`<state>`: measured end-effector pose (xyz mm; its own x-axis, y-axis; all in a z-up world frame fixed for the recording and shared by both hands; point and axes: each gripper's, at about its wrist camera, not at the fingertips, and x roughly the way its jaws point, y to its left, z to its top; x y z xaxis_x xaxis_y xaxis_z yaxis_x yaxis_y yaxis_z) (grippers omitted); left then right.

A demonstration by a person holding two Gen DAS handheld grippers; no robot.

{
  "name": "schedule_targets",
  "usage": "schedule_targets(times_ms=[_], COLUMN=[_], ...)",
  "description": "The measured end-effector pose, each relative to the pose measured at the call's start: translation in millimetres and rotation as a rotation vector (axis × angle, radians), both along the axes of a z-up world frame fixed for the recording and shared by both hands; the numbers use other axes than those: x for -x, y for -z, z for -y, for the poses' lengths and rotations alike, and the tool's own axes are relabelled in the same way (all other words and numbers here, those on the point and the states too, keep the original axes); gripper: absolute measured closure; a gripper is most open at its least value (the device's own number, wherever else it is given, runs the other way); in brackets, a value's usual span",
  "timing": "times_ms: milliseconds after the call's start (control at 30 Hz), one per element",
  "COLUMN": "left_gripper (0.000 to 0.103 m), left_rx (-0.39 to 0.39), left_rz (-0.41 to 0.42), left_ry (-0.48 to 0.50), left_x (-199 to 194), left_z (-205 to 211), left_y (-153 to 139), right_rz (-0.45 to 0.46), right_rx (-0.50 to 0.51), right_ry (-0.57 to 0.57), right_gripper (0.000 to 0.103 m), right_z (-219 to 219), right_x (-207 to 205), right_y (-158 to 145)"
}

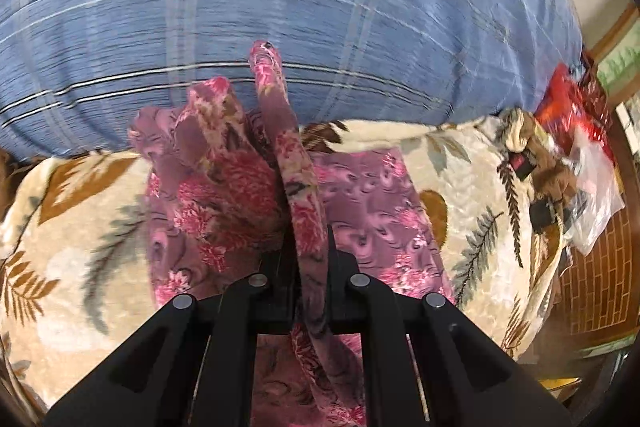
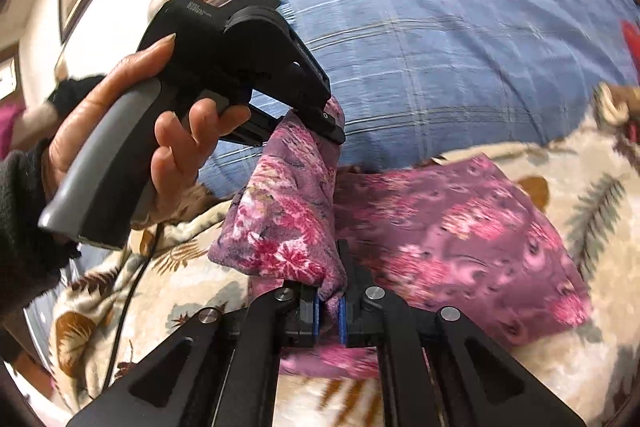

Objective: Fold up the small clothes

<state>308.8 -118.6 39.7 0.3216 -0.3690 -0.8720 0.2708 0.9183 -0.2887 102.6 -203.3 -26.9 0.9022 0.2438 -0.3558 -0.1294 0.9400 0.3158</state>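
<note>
Bed (image 1: pixel 72 267) first, under its leaf-print blanket: my floral garment (image 2: pixel 460 227) lies across it near the blue plaid pillow (image 1: pixel 280 7). Left gripper (image 1: pixel 306 259) and right gripper (image 2: pixel 330 311) each pinch one edge shut, mid-fold. Next I lay that edge over squarely.

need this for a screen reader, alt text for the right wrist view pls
The right gripper pinches a purple-pink floral garment over a cream leaf-print blanket; a hand holds the left gripper, which clamps the same cloth higher up.
</note>
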Motion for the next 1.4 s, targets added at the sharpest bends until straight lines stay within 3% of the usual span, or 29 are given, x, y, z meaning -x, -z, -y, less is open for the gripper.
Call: schedule_targets(times_ms=[400, 500, 567, 633, 700, 900, 1033, 1233, 1333, 1400], left_gripper=[0.096, 0.094, 0.088, 0.068, 0.058, 0.058, 0.057, 0.056, 0.048, 0.047], left_rx=[-0.109, -0.147, -0.158, -0.162, -0.165, -0.138, -0.097, -0.039, -0.034, -0.066], left_rz=[-0.060, -0.067, -0.070, -0.073, -0.073, -0.071, -0.068, -0.105, -0.118, -0.117], left_ry=[0.062, 0.057, 0.052, 0.068, 0.080, 0.070, -0.013, -0.063, -0.036, -0.012], left_x=[4.5, 3.0, 3.0, 4.6, 7.1, 12.0, 10.1, 7.9, 7.4, 5.5], left_z=[93.6, 104.1, 109.3, 115.9, 123.2, 117.8, 84.3, 58.9, 77.4, 91.3], left_y=[46.9, 57.0, 59.1, 58.3, 56.2, 42.4, 27.4, 20.0, 23.9, 28.7], right_rz=[-0.062, -0.101, -0.121, -0.145, -0.173, -0.224, -0.224, -0.159, -0.213, -0.271], right_rx=[-0.191, -0.279, -0.340, -0.399, -0.462, -0.556, -0.622, -0.650, -0.621, -0.520], right_ry=[0.093, 0.091, 0.087, 0.084, 0.080, 0.089, 0.134, 0.217, 0.149, 0.088], right_gripper=[0.098, 0.098, 0.097, 0.097, 0.092, 0.087, 0.079, 0.059, 0.058, 0.058], right_z=[84.4, 97.6, 105.0, 110.6, 116.6, 127.4, 142.4, 165.6, 170.1, 164.3], right_x=[6.0, 1.0, -2.3, -5.3, -9.0, -8.4, 4.2, 8.5, -28.8, -55.0], right_y=[36.6, 48.1, 54.3, 60.5, 67.2, 72.0, 69.1, 47.2, 34.9, 32.9])
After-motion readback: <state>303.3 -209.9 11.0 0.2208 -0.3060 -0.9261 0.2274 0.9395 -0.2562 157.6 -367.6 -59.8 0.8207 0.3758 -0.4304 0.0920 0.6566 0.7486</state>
